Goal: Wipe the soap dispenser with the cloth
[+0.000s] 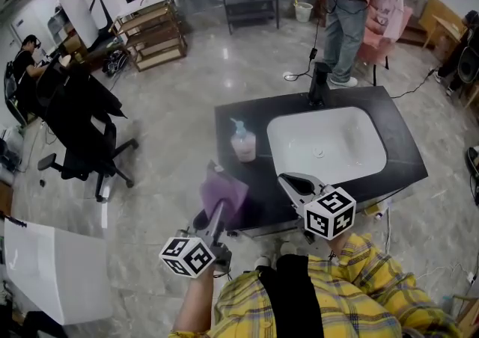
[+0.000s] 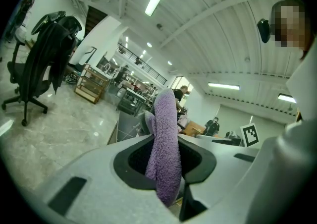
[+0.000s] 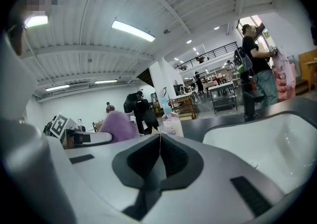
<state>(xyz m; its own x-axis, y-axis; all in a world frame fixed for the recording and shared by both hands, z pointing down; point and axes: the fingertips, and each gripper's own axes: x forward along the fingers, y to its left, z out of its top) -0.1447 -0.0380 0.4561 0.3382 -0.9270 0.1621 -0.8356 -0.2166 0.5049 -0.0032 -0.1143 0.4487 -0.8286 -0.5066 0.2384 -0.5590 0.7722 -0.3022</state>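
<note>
The soap dispenser (image 1: pixel 243 142), a clear pinkish bottle with a pale blue pump, stands on the black counter (image 1: pixel 232 116) left of the white sink (image 1: pixel 359 168). My left gripper (image 1: pixel 218 211) is shut on the purple cloth (image 1: pixel 224 193), held upright near the counter's front left corner. In the left gripper view the cloth (image 2: pixel 166 139) sticks up between the jaws of that gripper (image 2: pixel 166 168). My right gripper (image 1: pixel 289 180) hovers over the counter's front edge, shut and empty. The right gripper view has its jaws (image 3: pixel 159 143) meeting, with the dispenser (image 3: pixel 171 123) and cloth (image 3: pixel 118 126) ahead.
A black faucet (image 1: pixel 317 87) rises behind the sink (image 3: pixel 277 139). A black office chair (image 1: pixel 78 123) draped with dark clothing stands at the left. A person (image 1: pixel 346 15) stands beyond the counter. Shelving carts (image 1: pixel 153 34) and a white board (image 1: pixel 45 269) lie around the floor.
</note>
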